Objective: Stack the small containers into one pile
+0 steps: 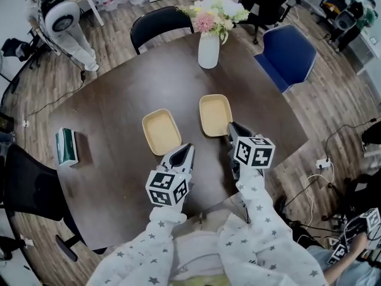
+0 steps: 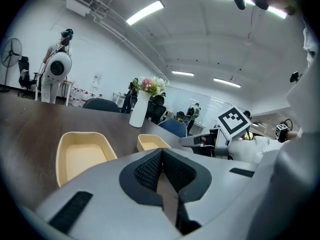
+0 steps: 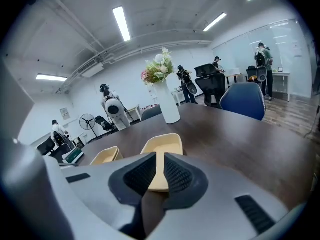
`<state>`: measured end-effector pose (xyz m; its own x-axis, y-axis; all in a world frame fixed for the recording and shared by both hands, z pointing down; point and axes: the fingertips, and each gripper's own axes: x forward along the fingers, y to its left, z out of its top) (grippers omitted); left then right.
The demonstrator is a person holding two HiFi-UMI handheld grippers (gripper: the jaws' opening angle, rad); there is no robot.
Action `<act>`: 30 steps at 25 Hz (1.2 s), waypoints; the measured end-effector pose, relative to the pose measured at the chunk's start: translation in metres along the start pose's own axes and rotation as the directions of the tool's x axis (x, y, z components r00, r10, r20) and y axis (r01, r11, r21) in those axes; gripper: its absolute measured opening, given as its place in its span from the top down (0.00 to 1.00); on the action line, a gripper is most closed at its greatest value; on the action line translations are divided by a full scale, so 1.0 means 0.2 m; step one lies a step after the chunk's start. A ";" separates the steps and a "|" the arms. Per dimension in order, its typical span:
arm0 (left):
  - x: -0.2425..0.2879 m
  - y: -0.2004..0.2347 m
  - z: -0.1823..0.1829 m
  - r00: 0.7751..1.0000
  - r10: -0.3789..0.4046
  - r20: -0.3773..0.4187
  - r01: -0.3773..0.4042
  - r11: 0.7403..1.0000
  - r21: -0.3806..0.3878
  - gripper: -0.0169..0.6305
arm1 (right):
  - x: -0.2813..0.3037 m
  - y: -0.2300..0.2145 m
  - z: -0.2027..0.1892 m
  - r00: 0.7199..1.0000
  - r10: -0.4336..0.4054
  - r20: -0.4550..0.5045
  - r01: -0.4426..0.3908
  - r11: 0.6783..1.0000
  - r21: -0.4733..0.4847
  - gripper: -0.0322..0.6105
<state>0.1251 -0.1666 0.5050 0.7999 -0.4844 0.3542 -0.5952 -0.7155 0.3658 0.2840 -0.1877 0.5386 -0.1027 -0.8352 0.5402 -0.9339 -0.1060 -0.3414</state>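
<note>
Lying side by side but apart on the dark worktop (image 1: 119, 118), unstacked, open side up and empty: left container (image 1: 161, 131) and right container (image 1: 215, 115), both shallow, cream, round-cornered rectangles.

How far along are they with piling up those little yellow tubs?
Nothing looks done yet: the left container and the right container sit side by side on the table, apart, neither inside the other. Nothing is in hand: the left gripper and the right gripper are both shut and empty, just short of the containers. Still left: pick one up and set it into the other.
</note>
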 end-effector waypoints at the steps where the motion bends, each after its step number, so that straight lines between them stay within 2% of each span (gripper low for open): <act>1: 0.02 -0.01 -0.01 1.000 0.003 -0.003 -0.003 1.000 -0.001 0.94 | 0.01 -0.03 0.00 1.000 -0.001 -0.007 0.001 1.000 0.000 0.91; 5: 0.10 -0.03 -0.01 1.000 0.022 -0.006 -0.022 1.000 -0.009 0.94 | 0.07 -0.11 0.03 1.000 -0.021 -0.015 0.021 1.000 -0.023 0.89; 7: 0.13 -0.03 -0.02 0.999 0.031 -0.013 -0.031 0.999 -0.014 0.94 | 0.11 -0.14 0.03 0.999 -0.011 -0.032 0.010 1.000 -0.018 0.79; 13: 0.23 -0.07 -0.02 0.999 0.043 -0.025 -0.043 0.999 -0.015 0.94 | 0.23 -0.19 -0.01 0.995 0.030 -0.096 -0.030 1.000 0.006 0.71; 16: 0.24 -0.08 -0.04 0.998 0.057 -0.039 -0.058 0.998 -0.020 0.94 | 0.28 -0.17 -0.06 0.989 0.049 -0.139 -0.048 0.999 0.009 0.71; 21: 0.22 -0.08 -0.06 0.996 0.077 -0.047 -0.079 0.997 -0.023 0.94 | 0.33 -0.18 -0.11 0.981 0.027 -0.190 -0.025 1.000 0.013 0.71; 26: 0.20 -0.05 -0.05 0.994 0.105 -0.042 -0.106 0.994 -0.025 0.94 | 0.37 -0.18 -0.12 0.977 -0.001 -0.215 0.000 1.000 -0.006 0.85; 30: 0.16 -0.02 -0.04 0.992 0.124 -0.027 -0.125 0.992 -0.026 0.94 | 0.37 -0.18 -0.10 0.978 -0.024 -0.206 0.022 1.000 -0.011 0.89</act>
<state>0.1534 -0.1752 0.5220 0.7177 -0.5556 0.4198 -0.6920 -0.6364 0.3408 0.3035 -0.2351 0.6068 -0.1489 -0.7036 0.6948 -0.9397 -0.1181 -0.3209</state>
